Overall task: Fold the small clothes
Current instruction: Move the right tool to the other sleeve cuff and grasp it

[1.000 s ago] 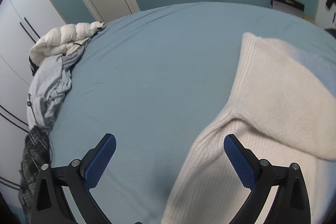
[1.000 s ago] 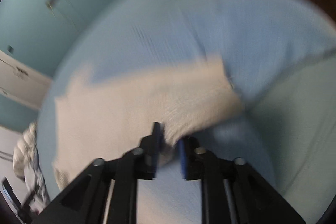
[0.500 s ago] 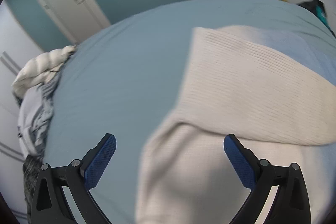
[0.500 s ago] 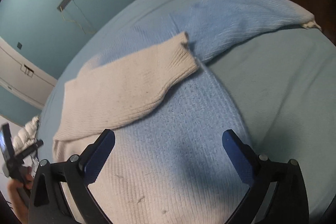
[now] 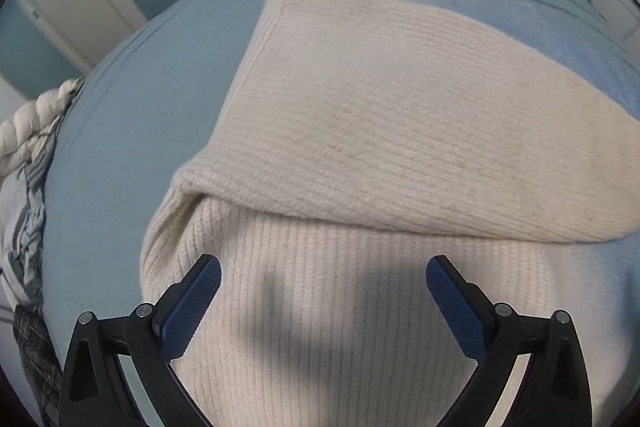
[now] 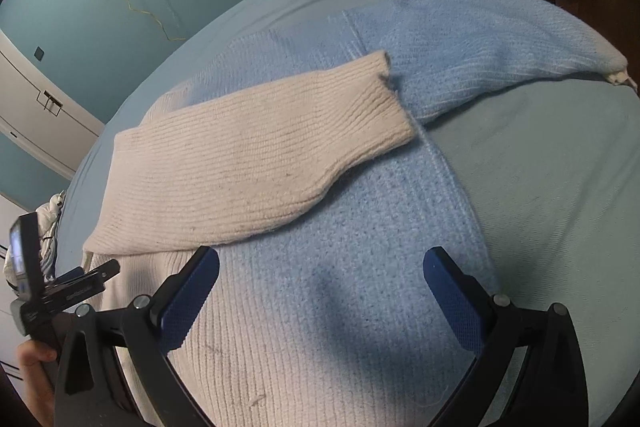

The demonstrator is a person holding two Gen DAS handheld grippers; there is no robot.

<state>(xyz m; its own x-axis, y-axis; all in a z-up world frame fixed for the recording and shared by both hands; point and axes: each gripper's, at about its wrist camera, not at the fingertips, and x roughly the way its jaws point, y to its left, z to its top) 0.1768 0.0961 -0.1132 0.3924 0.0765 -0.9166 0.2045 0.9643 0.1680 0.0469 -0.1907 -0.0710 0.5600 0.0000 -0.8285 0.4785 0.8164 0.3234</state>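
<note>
Lying sweater, sleeve folded across, right tongs spread

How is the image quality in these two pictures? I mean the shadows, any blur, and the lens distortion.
Left wrist view: sharp, with a soft dark shadow on the cream sweater body between the open fingers; the bed edge bulges into a curve from the fisheye. Right wrist view: also sharp, a blurred-edged shadow on the blue knit; the folded sleeve is evenly lit, no glare.
</note>
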